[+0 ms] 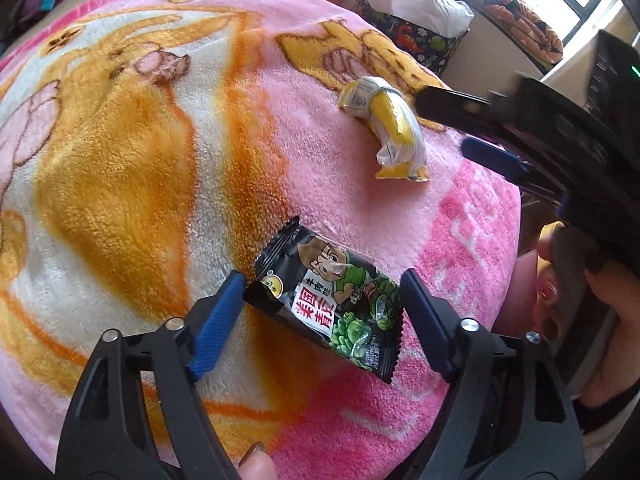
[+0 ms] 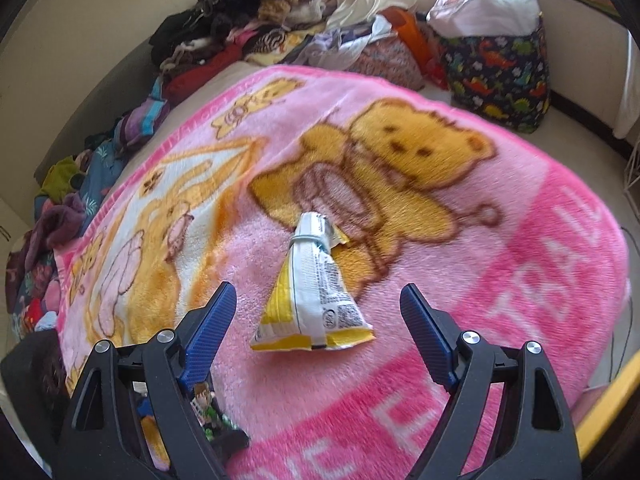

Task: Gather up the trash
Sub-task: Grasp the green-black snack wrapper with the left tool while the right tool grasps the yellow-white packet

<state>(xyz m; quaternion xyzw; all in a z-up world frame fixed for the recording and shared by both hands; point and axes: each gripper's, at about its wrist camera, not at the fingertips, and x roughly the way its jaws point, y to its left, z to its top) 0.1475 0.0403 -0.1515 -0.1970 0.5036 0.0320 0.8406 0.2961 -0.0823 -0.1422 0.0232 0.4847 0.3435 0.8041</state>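
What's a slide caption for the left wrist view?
Left gripper straddling black snack wrapper on pink blanket.

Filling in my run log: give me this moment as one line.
left tool: open around black packet | right tool: open, astride yellow packet | both packets on blanket | nothing lifted

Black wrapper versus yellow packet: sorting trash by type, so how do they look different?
The black wrapper lies flat and unfolded, printed with a cartoon figure and green peas; the yellow packet is yellow and white, pinched in near one end. The wrapper sits between the left tool's fingers, the packet ahead of the right tool. Both rest on the pink blanket.
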